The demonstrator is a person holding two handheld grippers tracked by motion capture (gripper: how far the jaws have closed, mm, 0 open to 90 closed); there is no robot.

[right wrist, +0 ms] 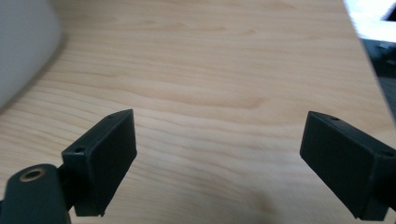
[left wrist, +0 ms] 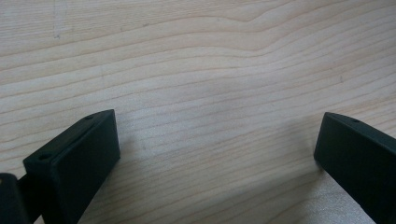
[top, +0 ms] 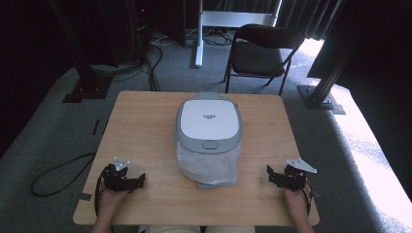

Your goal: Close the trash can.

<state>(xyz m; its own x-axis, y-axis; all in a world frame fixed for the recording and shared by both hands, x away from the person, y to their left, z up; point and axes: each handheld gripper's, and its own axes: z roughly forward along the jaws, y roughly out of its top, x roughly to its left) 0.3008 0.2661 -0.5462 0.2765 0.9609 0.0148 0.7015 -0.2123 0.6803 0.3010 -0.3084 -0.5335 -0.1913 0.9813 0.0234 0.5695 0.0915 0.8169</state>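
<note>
Grey-white bin [top: 209, 127] bears unreadable lid lettering; left gripper [top: 138, 180] and right gripper [top: 272, 174] gape wide, empty.

Recording lab, black curtains [top: 29, 39], rig posts [top: 335, 73]

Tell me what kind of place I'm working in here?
Likely a lab or recording studio, not a home: a lone wooden table on grey carpet, black curtains around it, metal rig stands, and a folding chair.

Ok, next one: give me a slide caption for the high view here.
Both hands rest an open left claw and right claw on the wooden table, flanking a grey lidded bin with a plastic bag.
</note>
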